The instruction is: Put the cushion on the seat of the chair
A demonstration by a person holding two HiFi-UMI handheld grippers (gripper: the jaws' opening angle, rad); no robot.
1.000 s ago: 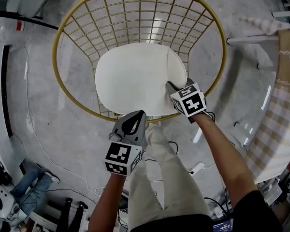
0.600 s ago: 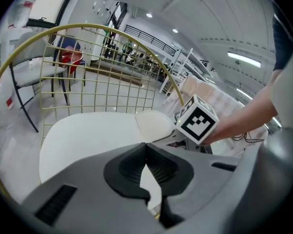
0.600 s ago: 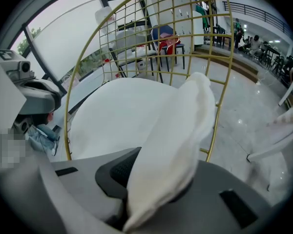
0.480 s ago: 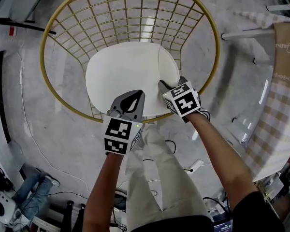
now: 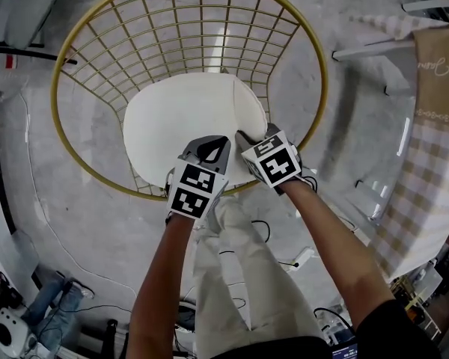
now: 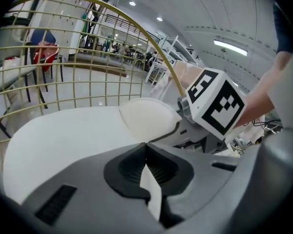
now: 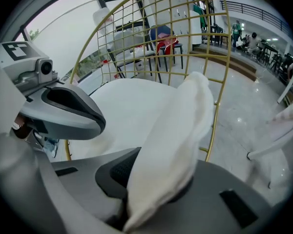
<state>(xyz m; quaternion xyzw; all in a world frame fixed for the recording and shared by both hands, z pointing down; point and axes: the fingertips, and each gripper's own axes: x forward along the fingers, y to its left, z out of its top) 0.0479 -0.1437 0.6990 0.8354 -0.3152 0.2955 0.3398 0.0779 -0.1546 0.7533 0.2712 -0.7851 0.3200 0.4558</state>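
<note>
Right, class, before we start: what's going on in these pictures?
A person is fitting a white cushion onto a gold wire chair. The right tongs pinch the cushion's near edge, folded upward, while most of it lies on the seat. The left tongs are shut beside them at that edge; whether they hold any fabric is unclear.

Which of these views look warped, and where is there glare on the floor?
Both gripper views are fisheye: dark corners, the chair wires bowed. Head view: bright light streaks glare on the glossy floor. Right gripper view: the cushion fold nearest the lens looks soft.
</note>
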